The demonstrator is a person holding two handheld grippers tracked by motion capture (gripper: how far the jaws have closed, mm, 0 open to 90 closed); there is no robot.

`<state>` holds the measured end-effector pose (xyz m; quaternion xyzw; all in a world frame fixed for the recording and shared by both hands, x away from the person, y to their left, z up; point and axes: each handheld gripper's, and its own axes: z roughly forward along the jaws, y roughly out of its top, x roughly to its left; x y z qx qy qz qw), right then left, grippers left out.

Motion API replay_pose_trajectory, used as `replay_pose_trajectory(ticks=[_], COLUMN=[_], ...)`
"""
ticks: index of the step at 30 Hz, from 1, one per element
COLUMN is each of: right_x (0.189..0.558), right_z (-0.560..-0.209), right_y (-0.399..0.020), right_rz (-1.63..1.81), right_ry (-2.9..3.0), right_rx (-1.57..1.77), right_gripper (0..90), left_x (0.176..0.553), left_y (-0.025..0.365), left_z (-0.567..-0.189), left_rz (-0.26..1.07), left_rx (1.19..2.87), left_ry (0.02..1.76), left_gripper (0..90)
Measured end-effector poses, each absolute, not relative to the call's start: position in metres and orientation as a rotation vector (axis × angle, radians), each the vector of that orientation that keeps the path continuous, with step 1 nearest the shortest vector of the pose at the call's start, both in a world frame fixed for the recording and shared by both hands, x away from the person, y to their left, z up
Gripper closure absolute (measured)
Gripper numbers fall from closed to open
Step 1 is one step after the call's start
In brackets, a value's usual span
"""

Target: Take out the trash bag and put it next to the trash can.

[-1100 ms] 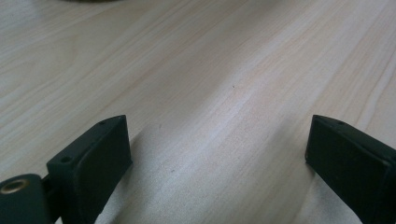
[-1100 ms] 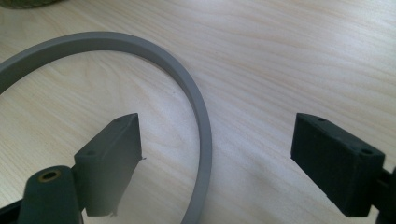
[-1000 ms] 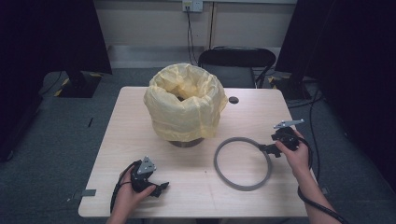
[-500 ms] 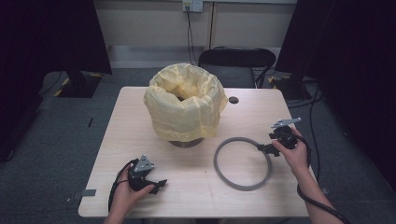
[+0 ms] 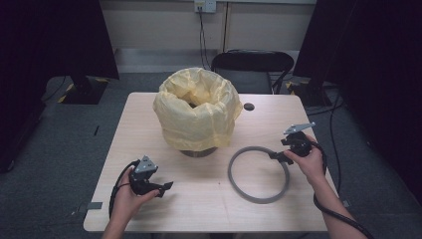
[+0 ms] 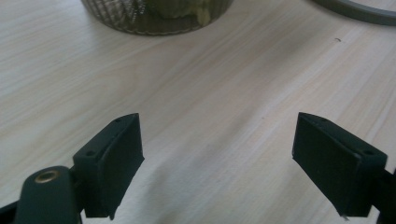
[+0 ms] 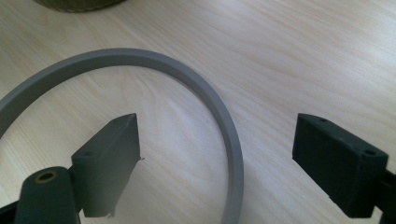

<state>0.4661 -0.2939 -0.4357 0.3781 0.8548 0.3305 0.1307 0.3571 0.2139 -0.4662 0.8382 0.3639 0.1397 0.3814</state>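
Note:
A bin (image 5: 199, 151) lined with a crumpled yellow bag (image 5: 196, 112) stands mid-table; its mesh base (image 6: 154, 16) fills the top of the left gripper view. A grey ring (image 5: 259, 200) lies flat to its right. My left gripper (image 5: 166, 186) hovers near the table's front left, open over bare wood (image 6: 217, 154); its jaws have just closed a little with nothing between them. My right gripper (image 5: 276, 157) sits at the ring's right edge, open. The ring's rim (image 7: 140, 56) runs between its jaws (image 7: 217, 158) without the pads pressing on it.
The light wooden table (image 5: 199, 214) has a small dark round hole (image 5: 249, 106) behind the bin. A black chair (image 5: 254, 62) stands behind the far edge. Dark screens flank both sides, and a cable (image 5: 343, 216) trails off the right front corner.
My left hand has lifted slightly off the table and shifted a little to the left. The right hand and the ring have stayed put.

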Motion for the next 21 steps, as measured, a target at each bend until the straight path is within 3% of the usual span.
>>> replay_pose_trajectory(ticks=[21], right_x=[0.479], right_z=[-0.426], right_y=[-0.265], right_rz=[1.028], right_ry=[2.513], right_rx=[1.023], right_gripper=[14.3], left_x=[0.39], left_y=[0.218], left_z=[-0.441], left_rz=[0.387], left_rx=[2.091], left_ry=[0.954], left_gripper=[15.6])
